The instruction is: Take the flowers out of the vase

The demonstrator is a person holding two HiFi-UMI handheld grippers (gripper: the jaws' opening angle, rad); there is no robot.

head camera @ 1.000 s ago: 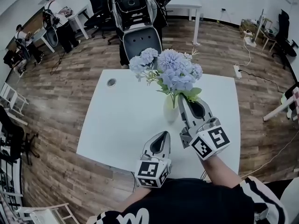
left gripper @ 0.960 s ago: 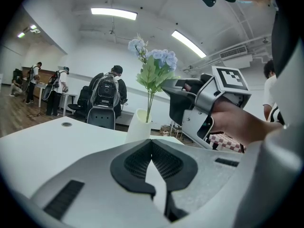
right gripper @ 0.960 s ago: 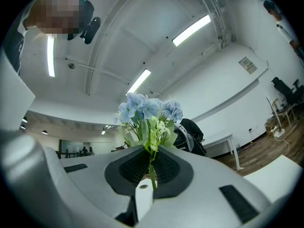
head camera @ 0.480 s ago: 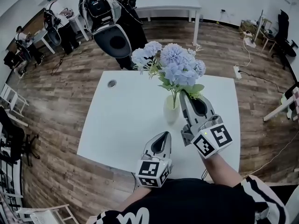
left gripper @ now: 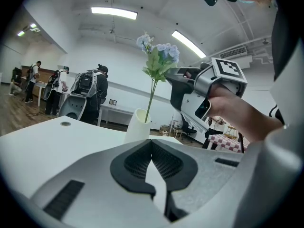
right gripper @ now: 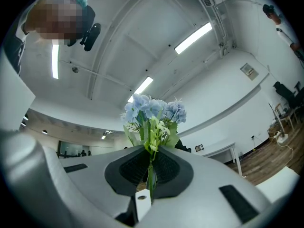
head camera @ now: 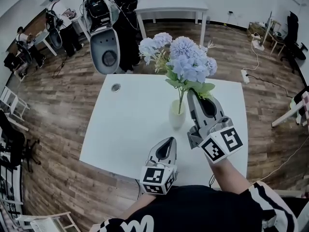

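**Head view:** The bunch of pale blue flowers (head camera: pixel 186 62) with green leaves stands upright. Its blooms point to 12 o'clock, and its thin green stem (head camera: pixel 180 99) runs down toward 6 into the small cream-white vase (head camera: pixel 176 117) on the white square table (head camera: pixel 125 124). The right gripper (head camera: pixel 191 96) reaches in from 4 o'clock, its tips at the stem just above the vase mouth and the forearm stretched over the table's near edge. The left gripper (head camera: pixel 169 140) sits at 6 o'clock of the vase, apart from it.

**Left gripper view:** Its jaws meet with nothing between them. The vase stands ahead at 12 with the stem vertical. A hand (left gripper: pixel 237 113) holds the right gripper level at 3 o'clock of the stem.

**Right gripper view:** The jaws are clamped on the stem, and the blooms rise toward 12.
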